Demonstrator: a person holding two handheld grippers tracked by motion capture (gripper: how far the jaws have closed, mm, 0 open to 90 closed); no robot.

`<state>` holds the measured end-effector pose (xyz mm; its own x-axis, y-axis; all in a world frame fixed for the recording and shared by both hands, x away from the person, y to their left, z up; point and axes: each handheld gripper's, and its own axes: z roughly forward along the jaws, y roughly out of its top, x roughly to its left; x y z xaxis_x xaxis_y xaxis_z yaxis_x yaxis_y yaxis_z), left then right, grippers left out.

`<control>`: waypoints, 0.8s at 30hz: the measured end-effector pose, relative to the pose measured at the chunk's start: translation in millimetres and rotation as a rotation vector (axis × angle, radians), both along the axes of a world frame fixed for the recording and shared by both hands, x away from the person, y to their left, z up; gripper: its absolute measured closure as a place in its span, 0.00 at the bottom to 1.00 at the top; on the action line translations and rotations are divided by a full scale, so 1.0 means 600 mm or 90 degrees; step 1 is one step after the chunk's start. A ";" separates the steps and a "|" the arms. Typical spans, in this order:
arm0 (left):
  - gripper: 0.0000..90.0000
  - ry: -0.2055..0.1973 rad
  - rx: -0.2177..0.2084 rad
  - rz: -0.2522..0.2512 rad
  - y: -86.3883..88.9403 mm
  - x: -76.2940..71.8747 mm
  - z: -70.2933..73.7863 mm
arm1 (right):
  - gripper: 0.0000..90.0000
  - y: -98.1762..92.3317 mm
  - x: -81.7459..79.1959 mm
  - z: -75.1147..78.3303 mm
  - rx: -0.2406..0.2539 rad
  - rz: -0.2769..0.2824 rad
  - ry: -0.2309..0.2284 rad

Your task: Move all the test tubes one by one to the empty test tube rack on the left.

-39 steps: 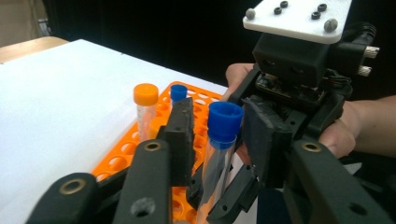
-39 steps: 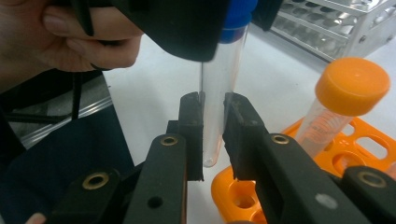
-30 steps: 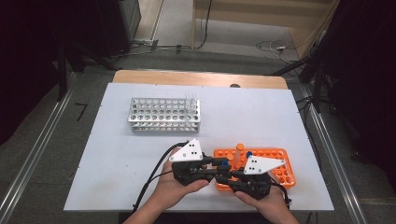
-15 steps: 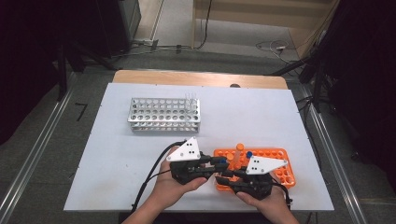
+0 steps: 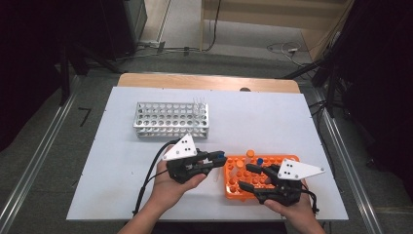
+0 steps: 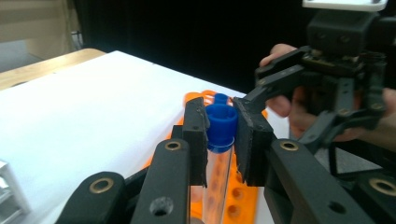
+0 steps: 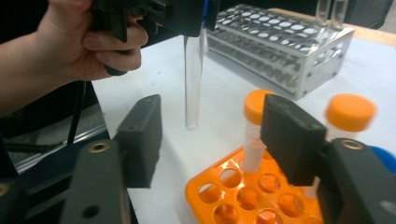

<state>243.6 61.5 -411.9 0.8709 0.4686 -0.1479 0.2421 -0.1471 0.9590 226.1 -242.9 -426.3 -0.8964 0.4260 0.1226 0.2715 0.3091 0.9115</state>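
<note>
Clear tube (image 6: 218,154) with blue cap, upright, clenched in left tongs (image 6: 219,140), right tongs (image 7: 210,140) just opening, empty.

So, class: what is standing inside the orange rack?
In the orange rack stand two orange-capped tubes and one with a blue cap; several holes are empty. The right tool and its plate cover the rest of the rack.

A silver metal tube rack (image 5: 171,119) stands on the far left part of the white table (image 5: 272,117), two clear tubes (image 5: 198,103) upright at its right end, with cables (image 5: 285,48) lying on the floor beyond.
</note>
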 end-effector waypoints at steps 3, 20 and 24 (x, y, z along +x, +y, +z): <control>0.85 -0.004 -0.001 0.020 0.011 0.011 0.000 | 0.28 -0.014 0.001 0.005 0.009 -0.014 -0.002; 0.85 -0.014 -0.017 0.124 0.071 0.088 0.016 | 0.00 -0.061 0.019 0.000 0.003 -0.062 0.011; 0.86 -0.016 -0.018 0.137 0.079 0.101 0.020 | 0.00 -0.069 0.025 -0.007 0.006 -0.077 0.011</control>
